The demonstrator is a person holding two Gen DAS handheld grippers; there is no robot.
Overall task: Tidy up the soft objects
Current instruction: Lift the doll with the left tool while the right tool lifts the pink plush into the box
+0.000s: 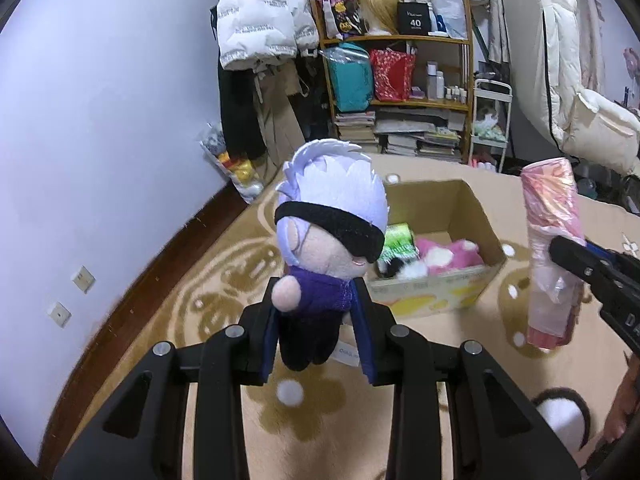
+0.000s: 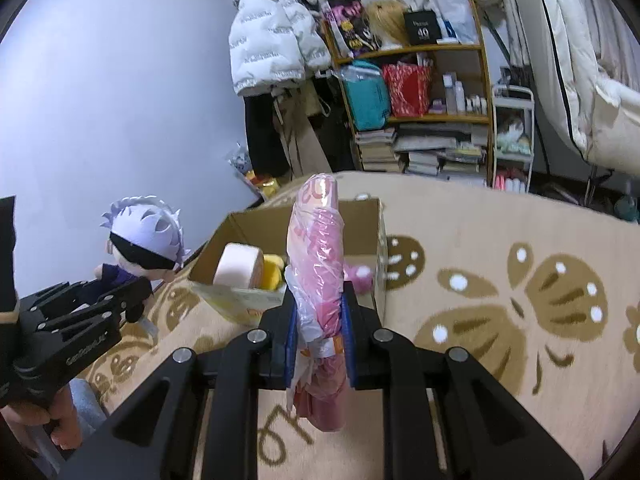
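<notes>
My left gripper (image 1: 316,312) is shut on a plush doll (image 1: 328,220) with white hair, a black blindfold and a purple-black body, held upright above the rug; it also shows in the right wrist view (image 2: 140,240). My right gripper (image 2: 320,320) is shut on a pink roll wrapped in clear plastic (image 2: 318,264), held upright; the roll also shows in the left wrist view (image 1: 554,248). Beyond both stands an open cardboard box (image 1: 452,208) (image 2: 260,224) holding a pink plush (image 1: 452,256), a green item (image 1: 398,240) and, in the right wrist view, a pale pink roll (image 2: 238,266) and yellow item (image 2: 274,274).
A beige rug with brown flower patterns (image 2: 520,300) covers the floor. A wooden shelf (image 1: 400,76) with bags, bottles and stacked books stands at the back, a white jacket (image 1: 256,20) hangs left of it, a white cart (image 1: 490,128) to its right. A brown-rimmed white item (image 1: 560,420) lies low right.
</notes>
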